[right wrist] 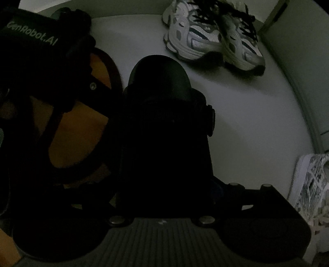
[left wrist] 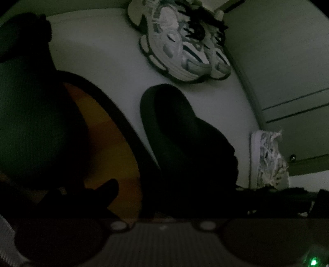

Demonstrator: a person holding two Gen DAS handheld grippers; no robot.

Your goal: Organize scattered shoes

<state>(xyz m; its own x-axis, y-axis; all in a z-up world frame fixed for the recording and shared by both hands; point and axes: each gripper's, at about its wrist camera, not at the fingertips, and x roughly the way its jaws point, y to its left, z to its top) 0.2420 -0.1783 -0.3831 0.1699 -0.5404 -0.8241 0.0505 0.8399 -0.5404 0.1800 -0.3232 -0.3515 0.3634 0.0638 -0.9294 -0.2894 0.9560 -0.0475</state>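
Right wrist view: jaws clamped on a black shoe at centre frame; best set beside the sneaker pair, toes aligned

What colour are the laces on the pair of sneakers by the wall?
Black laces on white-and-grey sneakers; clearest in the right wrist view.

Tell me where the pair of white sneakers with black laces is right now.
The pair of white sneakers sits side by side on the pale floor at the top of both views, beyond the black shoe, near the wall.
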